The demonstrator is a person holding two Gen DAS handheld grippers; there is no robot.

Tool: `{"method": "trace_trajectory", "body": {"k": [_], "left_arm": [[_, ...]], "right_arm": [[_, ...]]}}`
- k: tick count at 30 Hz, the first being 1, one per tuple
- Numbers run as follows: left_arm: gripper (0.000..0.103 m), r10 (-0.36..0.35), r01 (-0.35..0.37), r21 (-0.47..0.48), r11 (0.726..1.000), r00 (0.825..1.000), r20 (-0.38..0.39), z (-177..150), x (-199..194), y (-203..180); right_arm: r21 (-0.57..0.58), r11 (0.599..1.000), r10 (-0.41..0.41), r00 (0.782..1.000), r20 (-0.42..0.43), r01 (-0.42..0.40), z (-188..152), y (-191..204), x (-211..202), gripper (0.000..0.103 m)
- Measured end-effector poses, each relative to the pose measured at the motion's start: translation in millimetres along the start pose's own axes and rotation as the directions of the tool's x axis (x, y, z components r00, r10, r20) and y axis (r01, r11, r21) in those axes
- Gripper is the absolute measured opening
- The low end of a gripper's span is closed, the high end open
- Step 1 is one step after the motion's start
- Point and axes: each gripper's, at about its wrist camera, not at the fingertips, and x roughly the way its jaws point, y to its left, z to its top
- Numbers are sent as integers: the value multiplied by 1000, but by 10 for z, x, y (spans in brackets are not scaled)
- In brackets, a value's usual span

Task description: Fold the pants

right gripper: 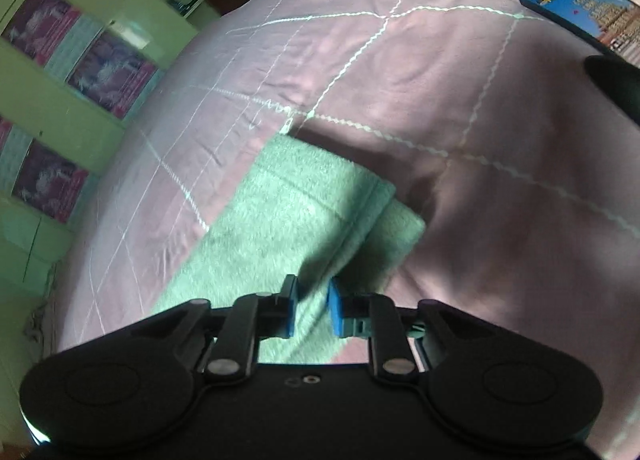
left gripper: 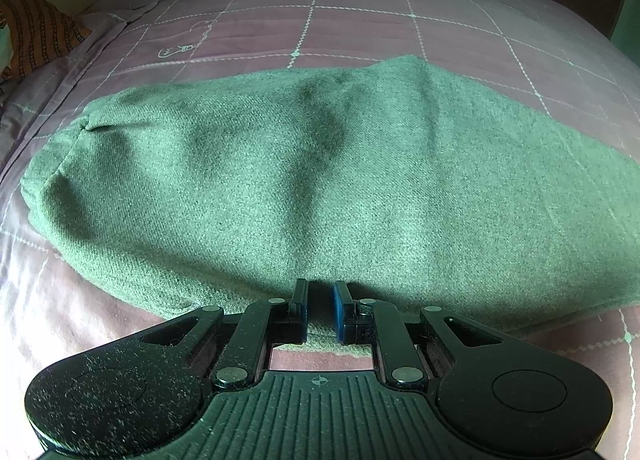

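the pants (left gripper: 320, 180) are a thick green woven cloth, matt, with a coarse, slightly fuzzy twill grain; in the right wrist view the same cloth (right gripper: 280, 212) looks nappy and soft. the bed cover (left gripper: 360, 20) is smooth pinkish cloth, matt, quilted with pale stitched lines and faintly creased. the left tongs (left gripper: 320, 310) are matt black plastic, dusted with lint, ribbed on the base, with dull metal rivets and blue rubbery pads (left gripper: 340, 312). the right tongs (right gripper: 310, 308) show the same black plastic, smoother and cleaner. the phone (right gripper: 588, 8) has a glossy glass screen. an orange patterned cloth (left gripper: 36, 32) lies crumpled, matt.
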Motion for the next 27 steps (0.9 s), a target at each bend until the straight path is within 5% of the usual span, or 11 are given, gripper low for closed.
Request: {"method": "trace_trajectory", "body": {"k": [3,8,14,16,21,23,27], "left_arm": [[13,-6,6,-4,1000,1000,-1,2,-3,12],[13,-19,19,3,1000,1000,-1,10,6,38],[13,-10,10,12,1000,1000,2,15,0,12],[13,-9,9,7,1000,1000,3,18,1,11],[13,-5,5,15,1000,1000,14,-5,-6,-3],[13,-3,3,16,1000,1000,15,-7,-12,-10],[13,-2,2,14,1000,1000,14,-8,-16,-12]], "right_arm": [[22,999,46,998,49,-47,26,58,-58,5],[-112,990,103,985,136,-88,-19,192,-466,4],[-216,973,-68,997,49,77,-129,-30,-104,5],[-256,961,-90,994,63,103,-103,62,-100,15],[-101,991,-81,993,81,89,-10,-109,-336,35],[-73,993,-90,994,64,95,-16,-179,-306,35],[-5,1000,21,999,43,-21,-23,-263,-148,34]]}}
